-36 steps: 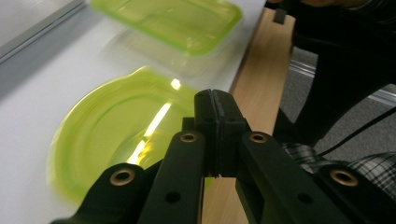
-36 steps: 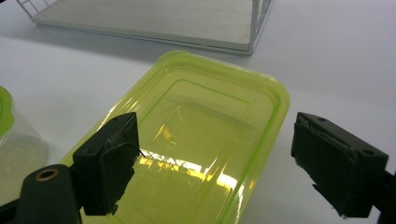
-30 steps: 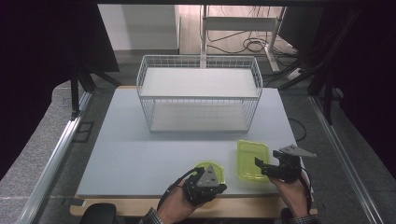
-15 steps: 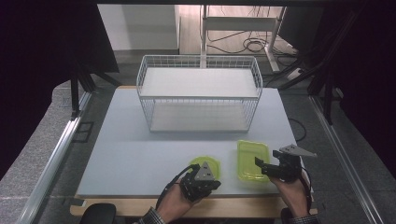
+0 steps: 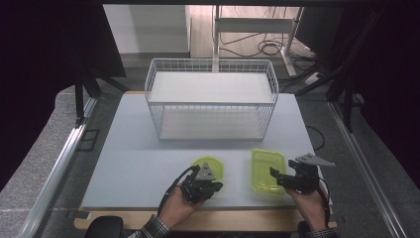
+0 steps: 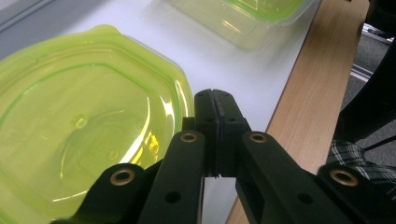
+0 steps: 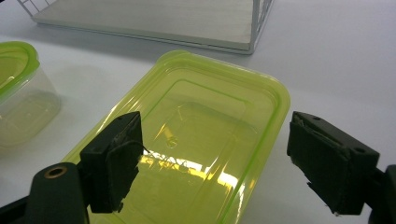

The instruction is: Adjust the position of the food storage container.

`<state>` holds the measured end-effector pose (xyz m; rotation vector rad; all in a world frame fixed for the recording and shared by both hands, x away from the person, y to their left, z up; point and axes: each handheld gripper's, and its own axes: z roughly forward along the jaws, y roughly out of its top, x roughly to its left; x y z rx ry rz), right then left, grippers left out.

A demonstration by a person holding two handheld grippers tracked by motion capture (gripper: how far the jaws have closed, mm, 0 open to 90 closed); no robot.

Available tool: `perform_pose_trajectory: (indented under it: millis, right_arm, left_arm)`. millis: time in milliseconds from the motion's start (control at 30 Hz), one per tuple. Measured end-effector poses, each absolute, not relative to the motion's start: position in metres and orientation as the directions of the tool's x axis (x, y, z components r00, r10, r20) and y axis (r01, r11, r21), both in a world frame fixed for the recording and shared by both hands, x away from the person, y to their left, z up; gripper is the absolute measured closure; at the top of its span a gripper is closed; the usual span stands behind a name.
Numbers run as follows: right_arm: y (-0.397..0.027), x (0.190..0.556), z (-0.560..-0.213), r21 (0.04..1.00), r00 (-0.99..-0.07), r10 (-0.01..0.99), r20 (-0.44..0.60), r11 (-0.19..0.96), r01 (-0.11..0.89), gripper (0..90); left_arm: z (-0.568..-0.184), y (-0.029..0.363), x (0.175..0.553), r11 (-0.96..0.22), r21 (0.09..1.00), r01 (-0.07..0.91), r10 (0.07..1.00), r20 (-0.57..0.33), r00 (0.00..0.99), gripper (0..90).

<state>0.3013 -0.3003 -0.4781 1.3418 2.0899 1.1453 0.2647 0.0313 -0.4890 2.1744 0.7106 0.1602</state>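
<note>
tongs: left tongs (image 5: 210,187) and right tongs (image 5: 274,175) black, brass-coloured rivets, grey three-cornered plates
cable: black
sleeves: plaid

My white tabletop (image 5: 133,168) sits on a wooden bench whose pale edge (image 5: 237,220) runs along my side. A metal rail (image 5: 59,168) borders it at my left. Beyond lies grey carpeted floor (image 5: 29,148), black curtains (image 5: 49,44) on both sides, a white wall panel (image 5: 146,27) and loose cables (image 5: 270,47) under a desk frame.
</note>
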Motion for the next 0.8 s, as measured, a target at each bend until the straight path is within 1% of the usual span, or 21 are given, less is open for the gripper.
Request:
perform_pose_trajectory:
  millis: [133, 200, 300, 433, 500, 600, 700, 800]
  right_arm:
    - [-0.3, 0.301, -0.478, 0.809, -0.458, 0.884, 0.094, 0.201, 0.553, 18.7]
    - [-0.299, 0.301, -0.478, 0.808, -0.461, 0.883, 0.09, 0.206, 0.552, 18.7]
    - [-0.299, 0.301, -0.478, 0.807, -0.463, 0.882, 0.087, 0.21, 0.551, 18.7]
    - [-0.3, 0.301, -0.478, 0.807, -0.464, 0.881, 0.088, 0.21, 0.552, 18.7]
    - [-0.3, 0.301, -0.479, 0.806, -0.463, 0.882, 0.089, 0.209, 0.553, 18.9]
    - [-0.3, 0.302, -0.479, 0.804, -0.463, 0.881, 0.094, 0.208, 0.558, 19.3]
    - [-0.3, 0.302, -0.479, 0.802, -0.465, 0.88, 0.094, 0.21, 0.559, 19.5]
    - [-0.299, 0.302, -0.48, 0.799, -0.466, 0.88, 0.094, 0.212, 0.563, 19.8]
  left_arm:
    - [-0.479, 0.023, 0.268, -0.508, 0.756, 0.413, 0.533, -0.101, 0.84, 89.9]
    - [-0.471, 0.01, 0.277, -0.523, 0.753, 0.4, 0.533, -0.078, 0.843, 89.9]
    - [-0.473, 0.0, 0.291, -0.555, 0.732, 0.395, 0.545, -0.039, 0.838, 89.9]
    - [-0.48, -0.005, 0.299, -0.573, 0.707, 0.414, 0.554, -0.038, 0.832, 89.9]
    - [-0.482, -0.003, 0.299, -0.564, 0.71, 0.421, 0.561, -0.045, 0.827, 90.0]
    - [-0.482, 0.003, 0.299, -0.567, 0.708, 0.422, 0.575, -0.027, 0.817, 89.9]
    - [-0.482, 0.01, 0.301, -0.56, 0.709, 0.429, 0.586, -0.028, 0.81, 89.9]
    - [-0.484, 0.029, 0.304, -0.535, 0.706, 0.464, 0.618, -0.048, 0.785, 89.9]
